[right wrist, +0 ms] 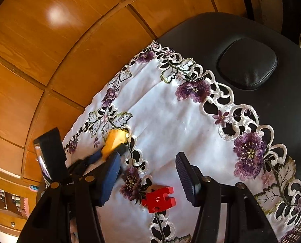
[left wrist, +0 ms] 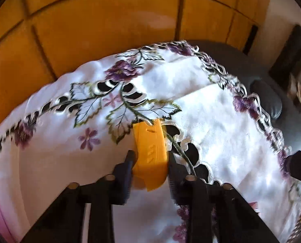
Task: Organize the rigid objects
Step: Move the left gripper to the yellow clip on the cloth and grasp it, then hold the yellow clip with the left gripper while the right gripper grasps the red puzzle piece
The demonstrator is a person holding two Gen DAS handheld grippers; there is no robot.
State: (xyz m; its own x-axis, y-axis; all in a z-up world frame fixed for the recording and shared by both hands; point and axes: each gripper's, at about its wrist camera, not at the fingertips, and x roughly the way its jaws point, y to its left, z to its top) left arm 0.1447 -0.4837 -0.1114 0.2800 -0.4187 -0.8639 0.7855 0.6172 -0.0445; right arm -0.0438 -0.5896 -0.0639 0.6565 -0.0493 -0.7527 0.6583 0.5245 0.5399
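On the white flowered cloth (left wrist: 211, 125), the left claw (left wrist: 149, 158) is squeezing a stiff, light yellow block (left wrist: 150, 151) by its flat sides, while the right claw (right wrist: 148, 174) is hanging half open, holding nothing, above a hard red block (right wrist: 158, 199).

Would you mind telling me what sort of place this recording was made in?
Probably a room in a home: an embroidered floral tablecloth covers a black padded surface, glossy wooden cabinet panels stand behind, and shelves show at the far left.
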